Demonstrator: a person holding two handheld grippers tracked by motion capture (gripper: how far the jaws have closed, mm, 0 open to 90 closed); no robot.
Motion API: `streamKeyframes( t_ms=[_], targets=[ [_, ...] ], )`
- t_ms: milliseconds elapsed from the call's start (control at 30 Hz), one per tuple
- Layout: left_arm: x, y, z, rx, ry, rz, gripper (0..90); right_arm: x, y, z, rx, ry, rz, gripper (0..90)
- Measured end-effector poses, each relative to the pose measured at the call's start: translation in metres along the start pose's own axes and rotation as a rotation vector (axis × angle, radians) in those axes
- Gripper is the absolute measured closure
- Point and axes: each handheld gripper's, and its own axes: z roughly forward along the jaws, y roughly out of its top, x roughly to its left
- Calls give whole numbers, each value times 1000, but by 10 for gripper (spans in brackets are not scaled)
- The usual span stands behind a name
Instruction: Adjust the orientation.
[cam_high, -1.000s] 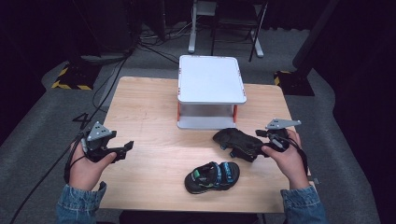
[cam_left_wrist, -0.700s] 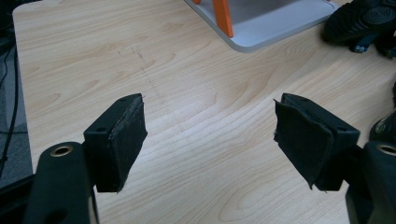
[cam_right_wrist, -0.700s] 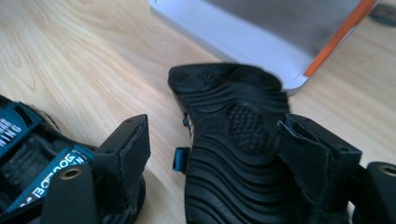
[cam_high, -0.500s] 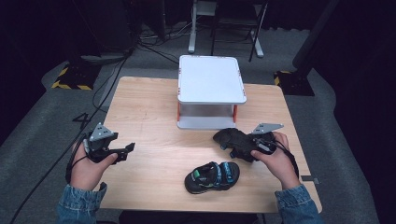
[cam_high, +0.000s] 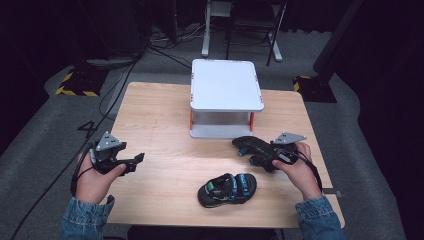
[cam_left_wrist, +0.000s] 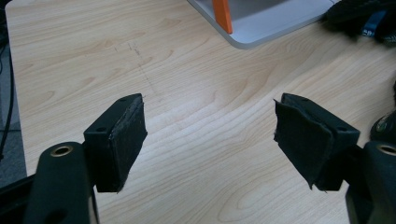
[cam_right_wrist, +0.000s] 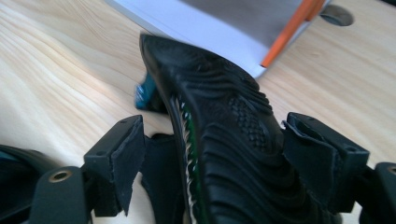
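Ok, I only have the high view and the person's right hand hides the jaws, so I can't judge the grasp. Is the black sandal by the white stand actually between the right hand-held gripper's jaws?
Observer: Yes. In the right gripper view the black sandal stands on edge between the jaws of the right hand-held gripper, which have just been opening.
Operator: Are the pads pressing on it?
Observer: Not both. One pad stands clear of the straps. The other is close to the sole, contact unclear.
Operator: And the left one?
Observer: The left hand-held gripper is open over bare table, nothing between its jaws.
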Motion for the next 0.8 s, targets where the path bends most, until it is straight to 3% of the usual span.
streamKeyframes(
  t_ms=[100, 233, 300, 367, 500, 667, 767, 800],
  targets=[
    [1, -1, -1, 2, 0, 2, 249, 1, -3, 6, 25, -50, -48, 198],
    [2, -2, -2, 2, 4, -9, 250, -4, -6, 9, 23, -41, -27, 204],
    [2, -3, -1, 3, 4, -6, 254, -9, -8, 6, 22, -49, -12, 324],
    [2, -3, 0, 6, 2, -8, 254, -10, -8, 5, 22, -48, -7, 344],
    [2, -3, 1, 8, -1, -3, 258, -8, -5, 3, 35, -43, -47, 377],
    [1, -2, 0, 6, -3, -3, 258, -4, -1, 1, 43, -45, -60, 390],
    [1, -1, 0, 6, -4, 2, 258, -1, 0, -3, 60, -8, -35, 397],
    [1, -1, 1, 4, -6, 2, 258, -1, 0, -4, 70, 27, -18, 398]
  ],
)
